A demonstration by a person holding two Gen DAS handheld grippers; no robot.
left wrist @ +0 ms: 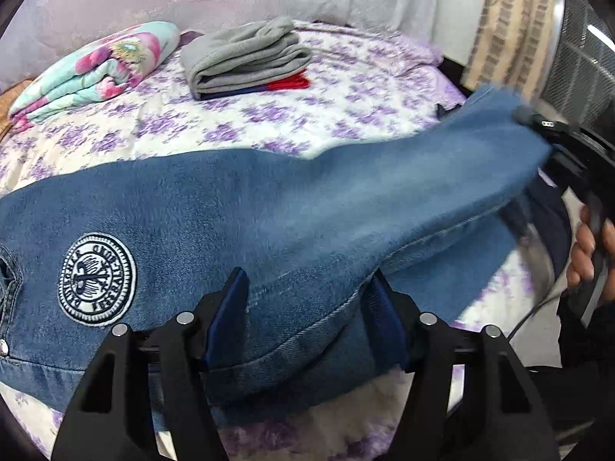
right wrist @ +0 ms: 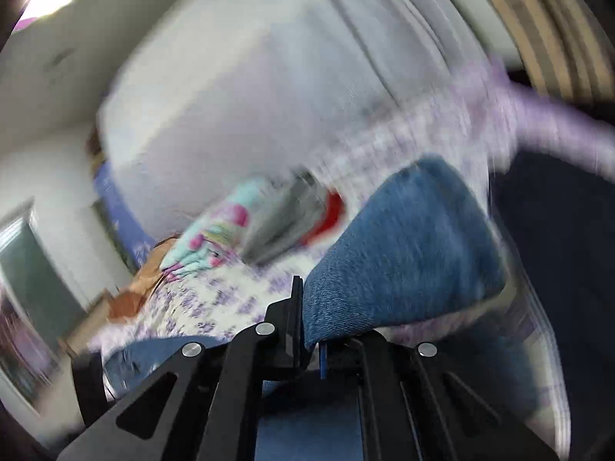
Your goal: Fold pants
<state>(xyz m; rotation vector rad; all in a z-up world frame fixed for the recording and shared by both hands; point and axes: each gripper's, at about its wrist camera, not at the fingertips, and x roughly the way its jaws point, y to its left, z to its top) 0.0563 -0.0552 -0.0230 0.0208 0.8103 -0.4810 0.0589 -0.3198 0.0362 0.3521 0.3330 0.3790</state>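
Note:
Blue denim pants with a round white embroidered patch lie across the bed. My left gripper is open, its two fingers astride a fold of the denim near the front edge. My right gripper is shut on the leg end of the pants and holds it lifted. It also shows in the left wrist view at the right, with the leg stretched up to it. The right wrist view is motion blurred.
The bed has a white cover with purple flowers. A folded floral blanket and a stack of folded grey, navy and red clothes sit at the back. A striped curtain hangs at the right.

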